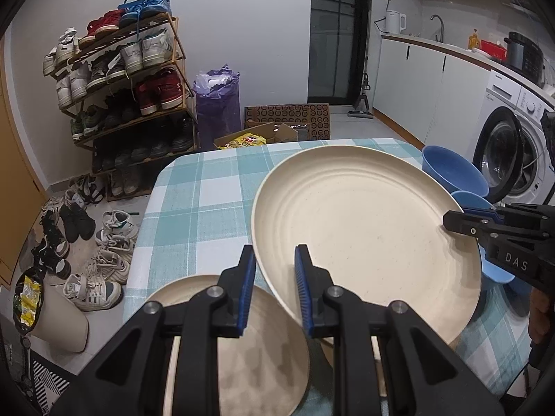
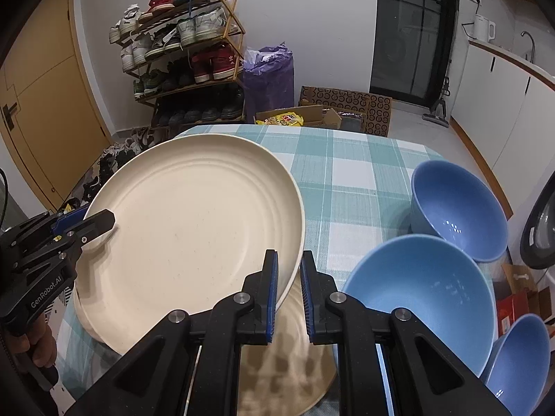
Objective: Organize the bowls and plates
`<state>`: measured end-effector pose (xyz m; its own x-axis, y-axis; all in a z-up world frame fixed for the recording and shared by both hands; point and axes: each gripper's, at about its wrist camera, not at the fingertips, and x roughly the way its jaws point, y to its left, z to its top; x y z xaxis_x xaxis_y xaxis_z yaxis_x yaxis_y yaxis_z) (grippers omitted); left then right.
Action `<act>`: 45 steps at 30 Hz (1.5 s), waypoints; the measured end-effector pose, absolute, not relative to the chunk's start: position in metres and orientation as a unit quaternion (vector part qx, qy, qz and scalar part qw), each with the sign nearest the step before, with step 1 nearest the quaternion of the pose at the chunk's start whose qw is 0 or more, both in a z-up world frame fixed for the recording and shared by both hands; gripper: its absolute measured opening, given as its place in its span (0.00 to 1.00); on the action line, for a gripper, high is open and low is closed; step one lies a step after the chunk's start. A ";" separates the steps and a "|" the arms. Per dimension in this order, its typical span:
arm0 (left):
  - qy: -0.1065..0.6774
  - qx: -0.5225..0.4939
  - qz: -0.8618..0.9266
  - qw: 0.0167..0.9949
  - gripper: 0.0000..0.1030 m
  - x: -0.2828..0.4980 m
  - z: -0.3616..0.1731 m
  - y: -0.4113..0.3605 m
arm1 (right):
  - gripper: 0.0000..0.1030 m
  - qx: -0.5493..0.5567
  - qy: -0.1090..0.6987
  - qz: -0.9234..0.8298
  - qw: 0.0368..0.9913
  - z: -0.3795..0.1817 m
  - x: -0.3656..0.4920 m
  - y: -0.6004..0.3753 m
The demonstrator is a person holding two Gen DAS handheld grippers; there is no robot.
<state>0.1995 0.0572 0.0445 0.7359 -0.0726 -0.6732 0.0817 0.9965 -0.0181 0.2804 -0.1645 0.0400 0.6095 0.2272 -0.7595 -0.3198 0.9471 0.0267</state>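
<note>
A large cream plate (image 1: 364, 228) (image 2: 194, 228) hangs tilted above the checked tablecloth (image 1: 194, 208) (image 2: 347, 173), held at two opposite rims. My left gripper (image 1: 275, 260) (image 2: 104, 222) is shut on its left rim. My right gripper (image 2: 289, 256) (image 1: 452, 220) is shut on its right rim. Beneath it lies a second cream plate (image 1: 242, 364) (image 2: 288, 364), partly hidden by the gripper bodies. Three blue bowls stand to the right: a far bowl (image 2: 458, 208) (image 1: 454, 170), a middle bowl (image 2: 423, 298) and a near bowl (image 2: 520, 357) at the table's edge.
A shoe rack (image 1: 128, 79) (image 2: 187, 52) stands beyond the table, with loose shoes (image 1: 104, 242) on the floor at its left. A purple bag (image 1: 218, 104) and cardboard boxes (image 1: 288, 121) sit behind the far edge. A washing machine (image 1: 510, 152) and white cabinets (image 1: 416, 90) are on the right.
</note>
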 end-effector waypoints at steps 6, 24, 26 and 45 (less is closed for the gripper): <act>0.364 0.012 -0.048 0.930 0.20 0.186 0.038 0.050 | 0.12 -0.042 0.416 0.150 0.896 0.031 0.262 -0.176; 0.386 0.018 -0.058 0.921 0.20 0.168 0.000 0.032 | 0.13 -0.047 0.429 0.131 0.892 -0.007 0.231 -0.191; 0.387 0.024 -0.055 0.920 0.20 0.168 -0.003 0.030 | 0.13 -0.042 0.435 0.132 0.890 -0.013 0.227 -0.193; 0.404 0.050 -0.064 0.911 0.20 0.174 -0.028 0.017 | 0.13 -0.068 0.436 0.099 0.892 -0.035 0.217 -0.196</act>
